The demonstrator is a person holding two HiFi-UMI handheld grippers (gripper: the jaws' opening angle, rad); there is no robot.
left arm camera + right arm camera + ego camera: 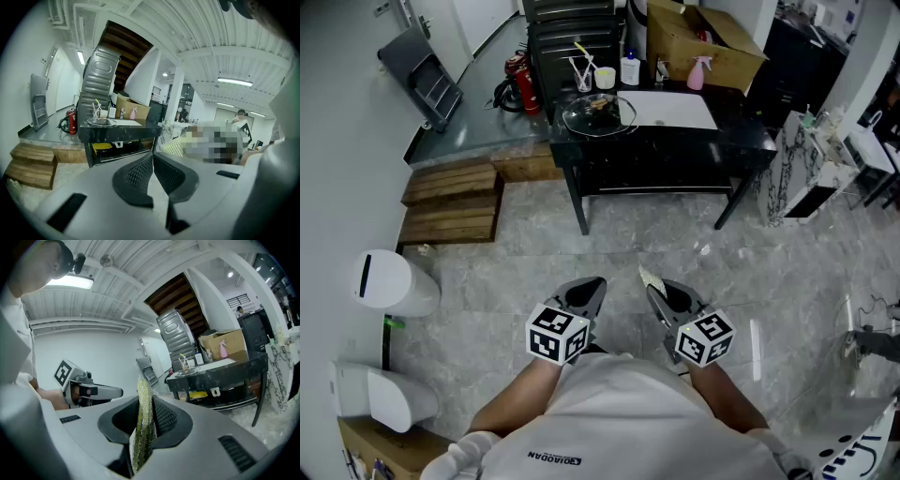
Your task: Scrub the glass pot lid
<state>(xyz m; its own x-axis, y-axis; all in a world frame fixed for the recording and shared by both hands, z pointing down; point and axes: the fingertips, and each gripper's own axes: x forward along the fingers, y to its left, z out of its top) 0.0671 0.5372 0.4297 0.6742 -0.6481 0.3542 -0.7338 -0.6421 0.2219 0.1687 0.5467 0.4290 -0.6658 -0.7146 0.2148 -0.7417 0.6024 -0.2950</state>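
Observation:
The glass pot lid [599, 113] lies on the left end of a black table [741, 141], far ahead of me; it also shows small in the left gripper view as the lid [101, 122] and in the right gripper view as the lid [187, 371]. My left gripper [592, 290] is shut with nothing between its jaws [152, 159]. My right gripper [652, 284] is shut on a thin green scrubbing pad [143, 420], whose tip [650, 278] sticks out past the jaws. Both grippers hang close to my body above the floor.
On the table stand a white board [675, 109], a cup with brushes [581, 77], bottles [629, 69], a pink spray bottle [697, 73] and a cardboard box [701, 42]. Wooden pallets [453, 201] lie to the left, a white bin [392, 282] nearer me, a marble stand [797, 169] on the right.

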